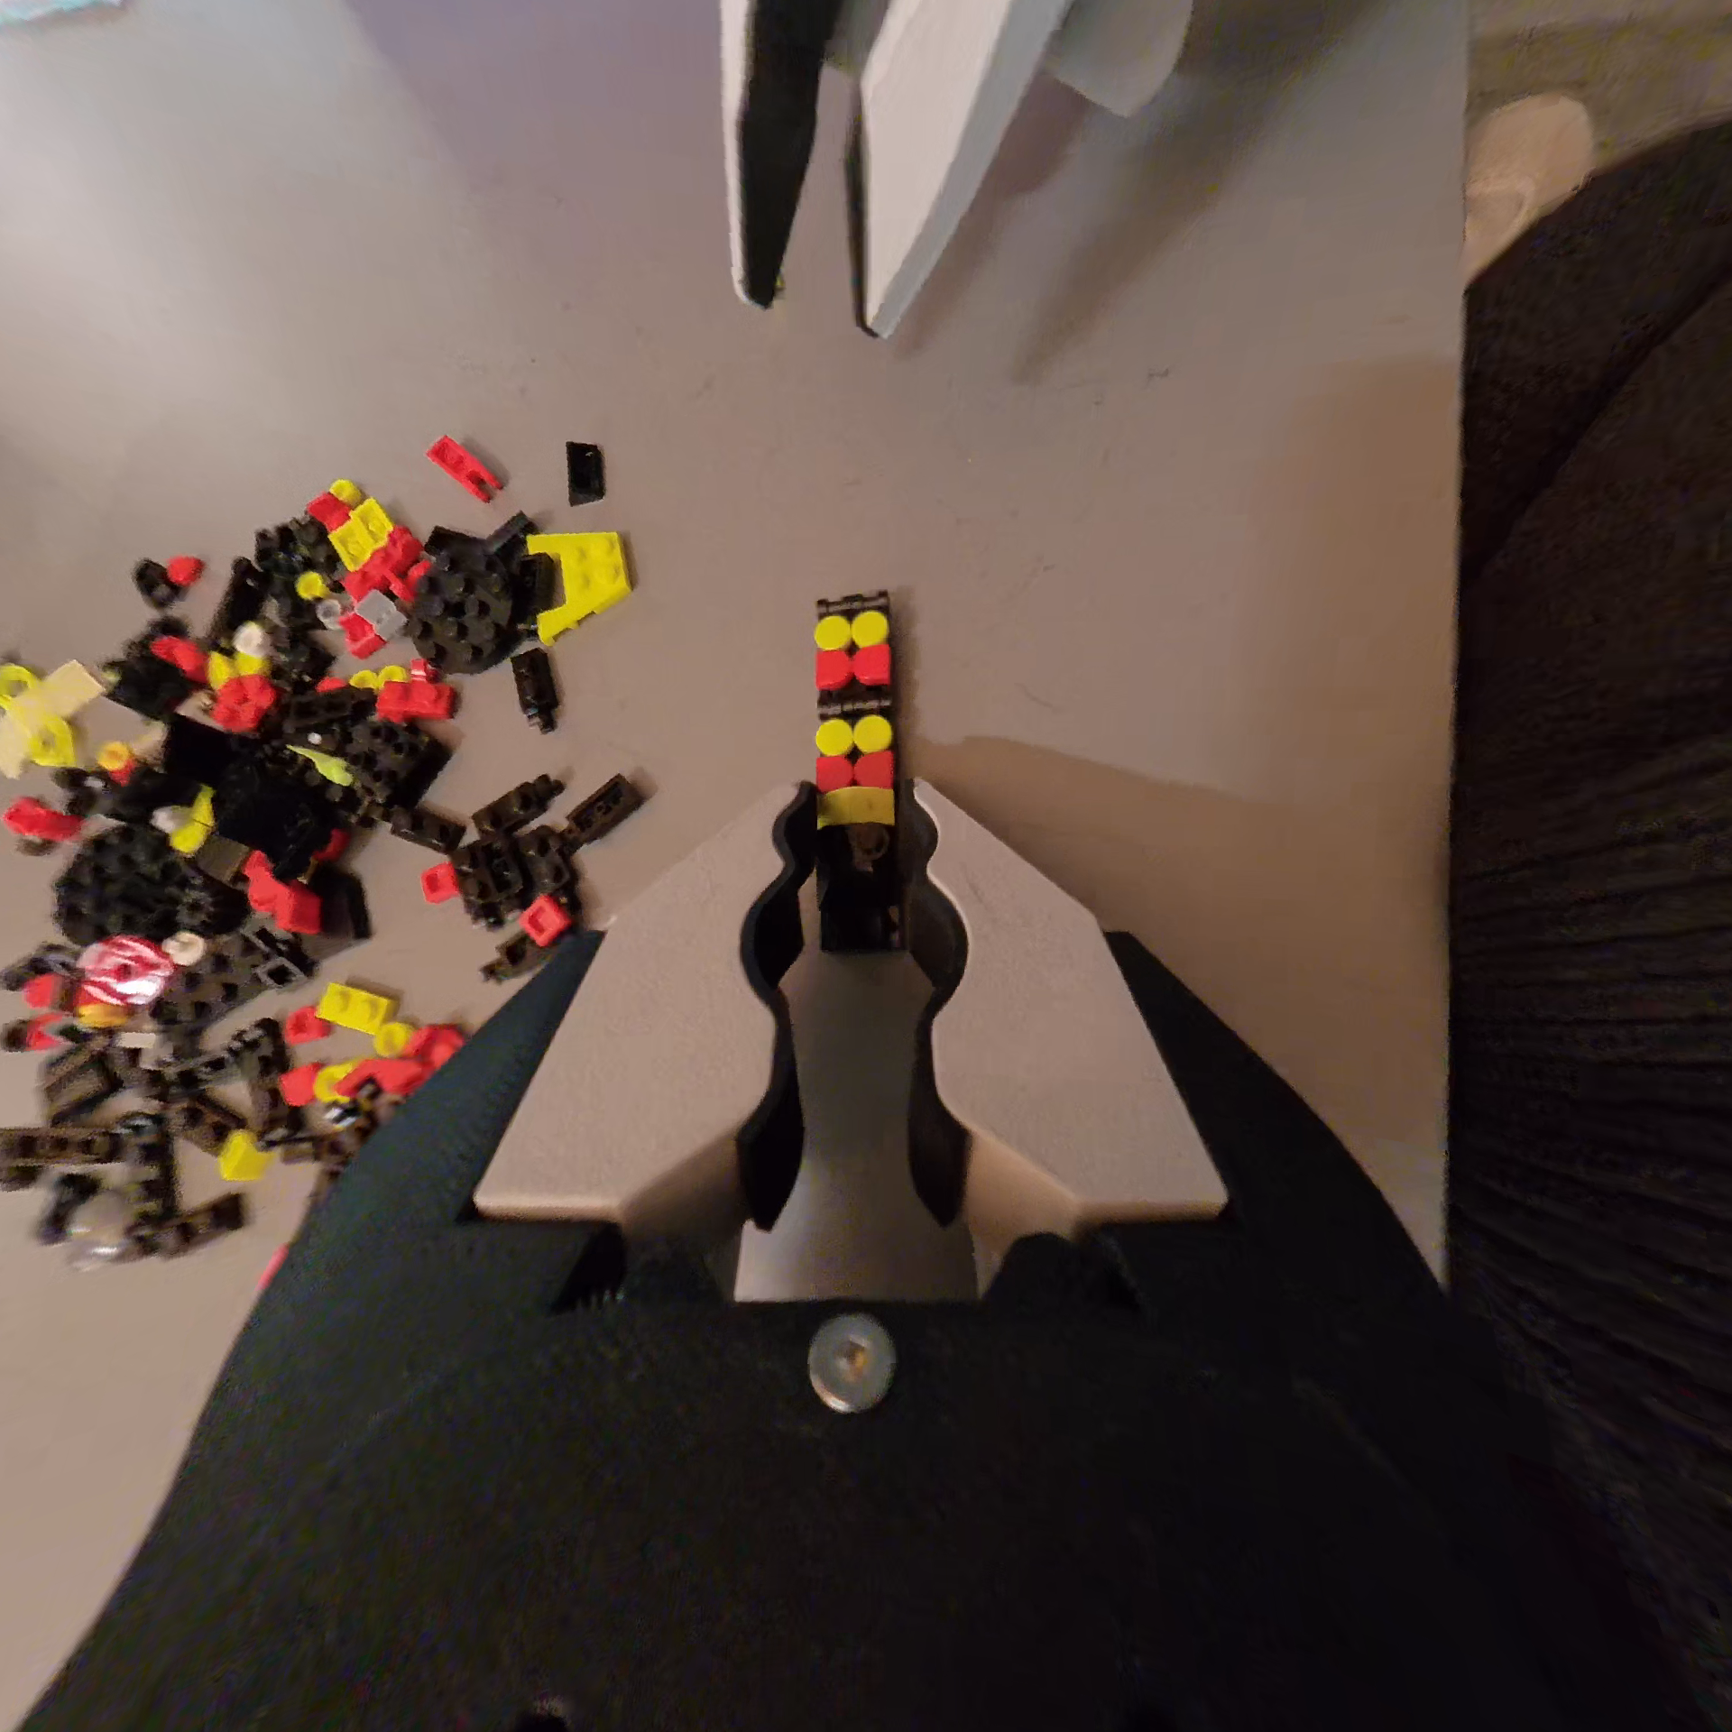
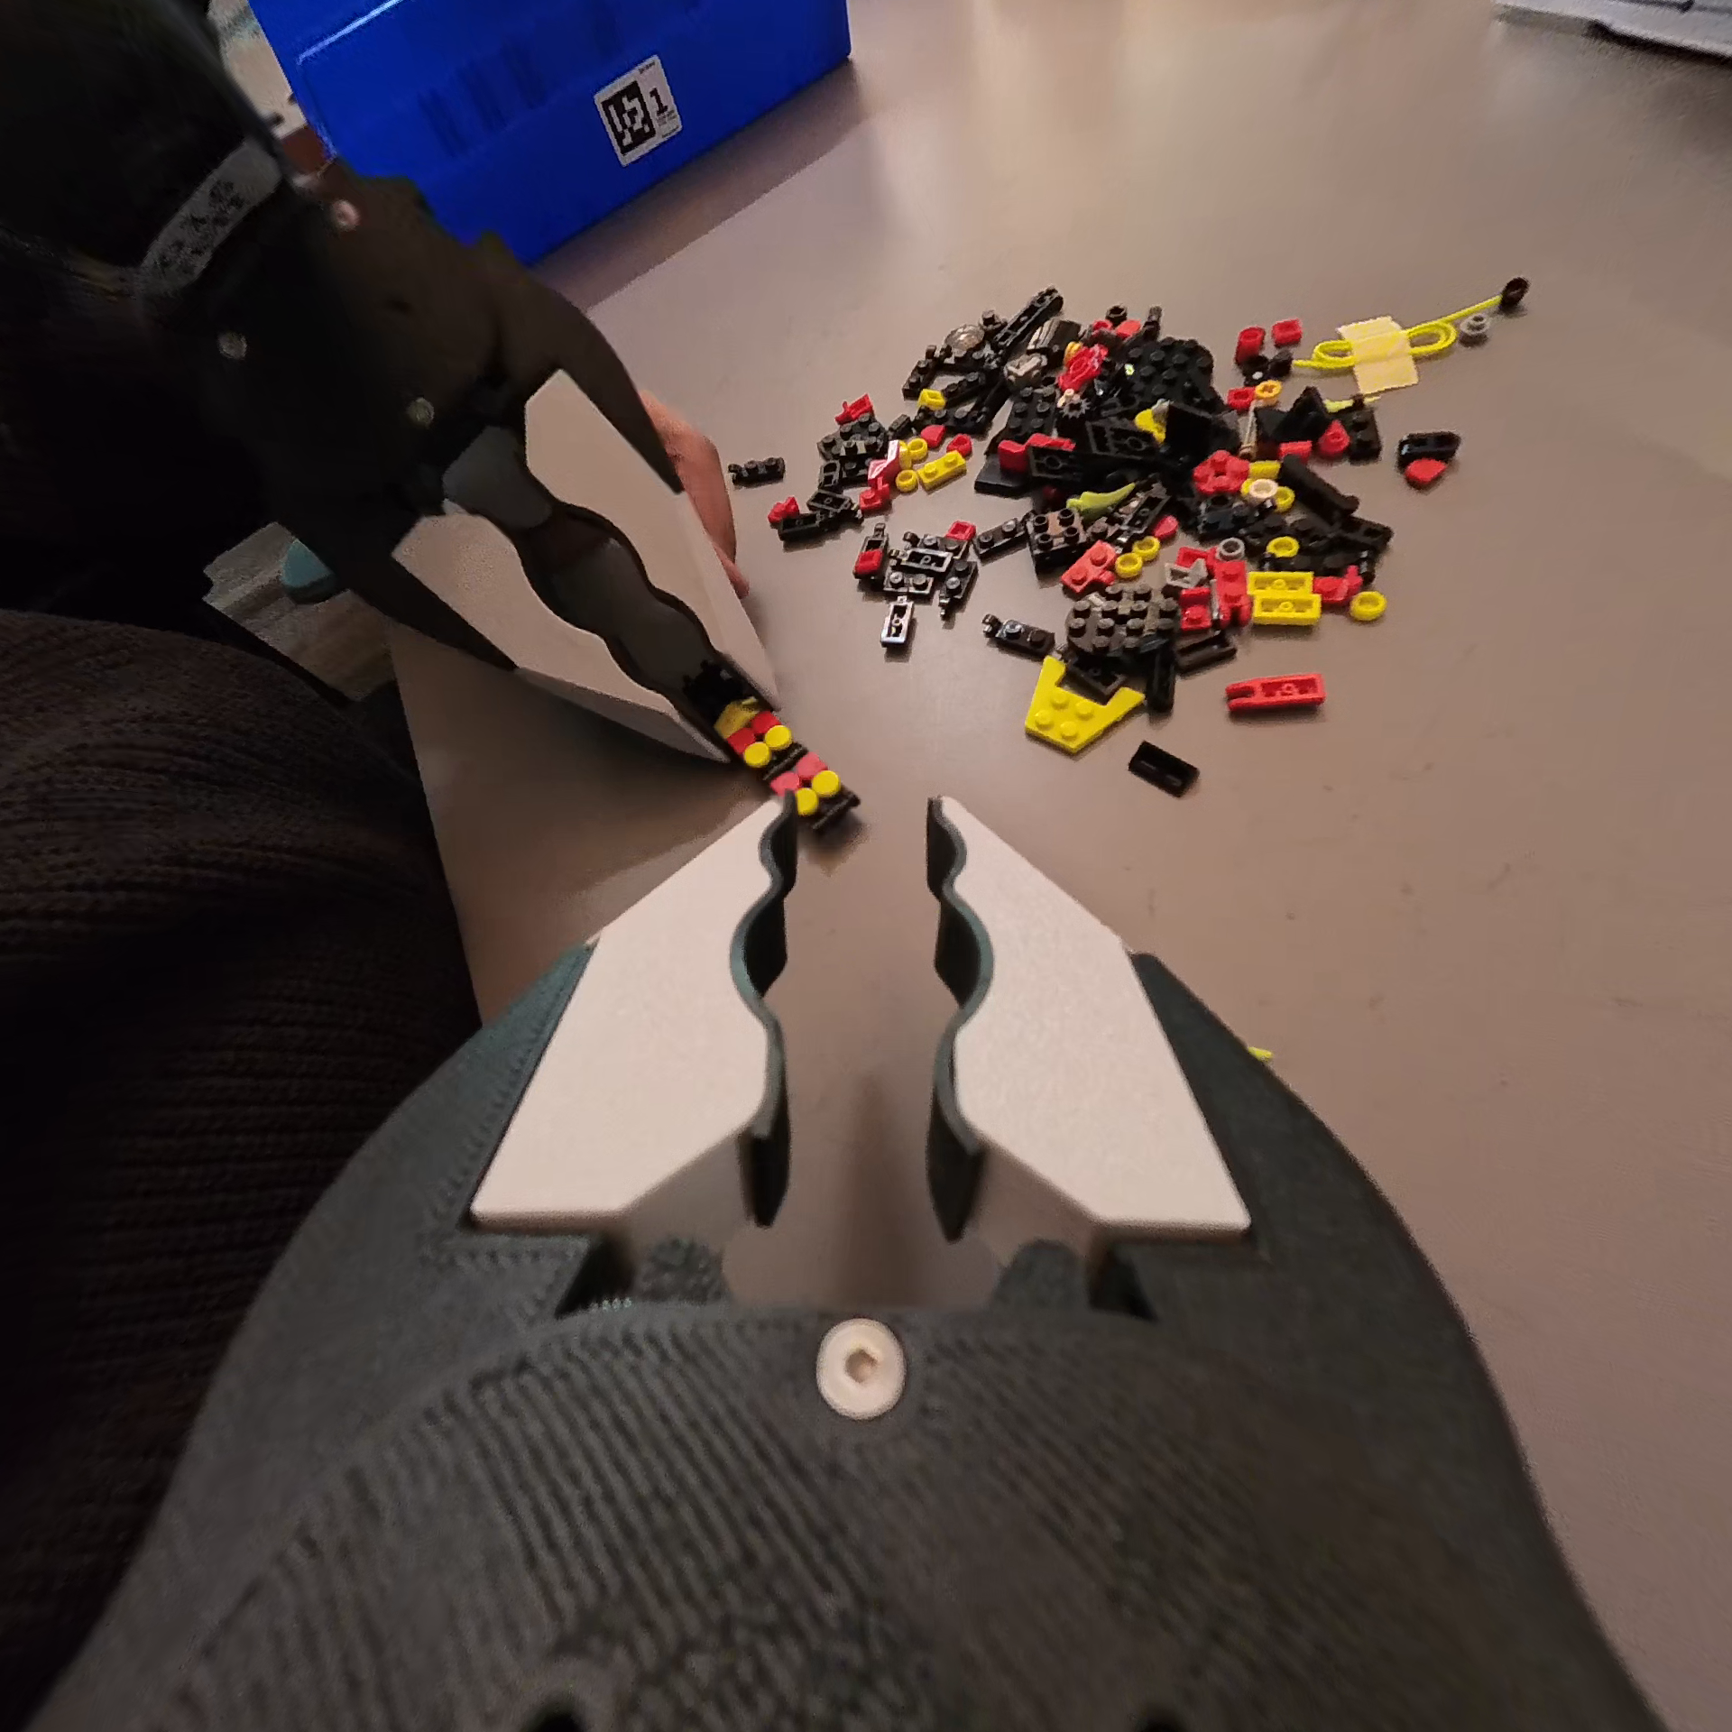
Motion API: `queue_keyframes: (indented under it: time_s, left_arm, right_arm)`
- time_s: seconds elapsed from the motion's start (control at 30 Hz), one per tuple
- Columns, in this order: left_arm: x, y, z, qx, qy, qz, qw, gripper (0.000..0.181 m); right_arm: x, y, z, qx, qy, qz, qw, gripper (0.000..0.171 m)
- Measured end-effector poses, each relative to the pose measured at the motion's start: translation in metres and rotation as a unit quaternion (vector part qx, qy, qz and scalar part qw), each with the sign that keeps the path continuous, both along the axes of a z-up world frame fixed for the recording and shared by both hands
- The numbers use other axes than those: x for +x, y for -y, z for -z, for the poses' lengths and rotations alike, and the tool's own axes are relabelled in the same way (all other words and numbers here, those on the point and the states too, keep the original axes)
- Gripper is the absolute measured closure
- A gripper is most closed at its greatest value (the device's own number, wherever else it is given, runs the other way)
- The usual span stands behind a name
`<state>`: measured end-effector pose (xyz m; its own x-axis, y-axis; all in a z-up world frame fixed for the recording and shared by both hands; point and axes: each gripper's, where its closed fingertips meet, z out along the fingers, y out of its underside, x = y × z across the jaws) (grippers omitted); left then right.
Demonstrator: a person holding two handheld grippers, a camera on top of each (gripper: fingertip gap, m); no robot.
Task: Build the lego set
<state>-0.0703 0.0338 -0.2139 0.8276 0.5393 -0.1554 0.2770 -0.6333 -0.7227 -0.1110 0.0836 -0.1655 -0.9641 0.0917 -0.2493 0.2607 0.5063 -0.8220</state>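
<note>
Lego pile (image 2: 1115, 487): loose black, red and yellow studded plastic bricks heaped on the smooth grey counter (image 2: 1406, 937).
Blue bin (image 2: 562, 103): glossy plastic box at the far counter edge.
Left gripper (image 1: 858, 843): grey wedge fingers with wavy black pads, clenched on the black strip's near end.
Right gripper (image 2: 860, 825): same build, ribbed dark body, fingers parted and holding nothing, tips just beside the strip's free end.
Black strip (image 1: 853, 694): narrow plate with round red and yellow studs in pairs.
Yellow wedge plate (image 2: 1078, 717): flat, beside the pile.
</note>
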Motion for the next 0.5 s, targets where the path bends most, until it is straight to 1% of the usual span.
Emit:
queue_keyframes:
  time_s: [0.07,0.13,0.23,0.33,0.4,0.43,0.5]
  left_arm:
    - [-0.001,-0.004,-0.013,0.077,0.043,-0.02,0.996,0.166]
    - [-0.004,-0.004,-0.028,0.166,0.095,-0.045,0.98,0.166]
    - [-0.009,0.0,-0.048,0.285,0.169,-0.071,0.941,0.166]
    - [-0.012,0.003,-0.067,0.389,0.234,-0.073,0.888,0.166]
    - [-0.015,0.006,-0.075,0.43,0.26,-0.08,0.861,0.167]
    - [-0.016,0.007,-0.076,0.438,0.266,-0.082,0.855,0.167]
    - [-0.015,0.007,-0.074,0.435,0.272,-0.081,0.855,0.166]
  right_arm:
    - [0.0,0.001,-0.004,-0.009,-0.004,0.0,1.0,0.145]
    - [0.0,0.002,-0.009,-0.021,-0.009,-0.002,1.0,0.144]
    - [0.001,0.003,-0.015,-0.03,-0.032,-0.004,0.999,0.144]
    - [0.0,0.003,-0.015,-0.022,-0.077,-0.005,0.997,0.143]
    - [0.002,0.005,-0.019,-0.026,-0.123,-0.013,0.992,0.139]
    - [0.006,0.007,-0.025,-0.036,-0.156,-0.025,0.987,0.135]
    - [0.013,0.008,-0.033,-0.038,-0.244,-0.047,0.968,0.128]
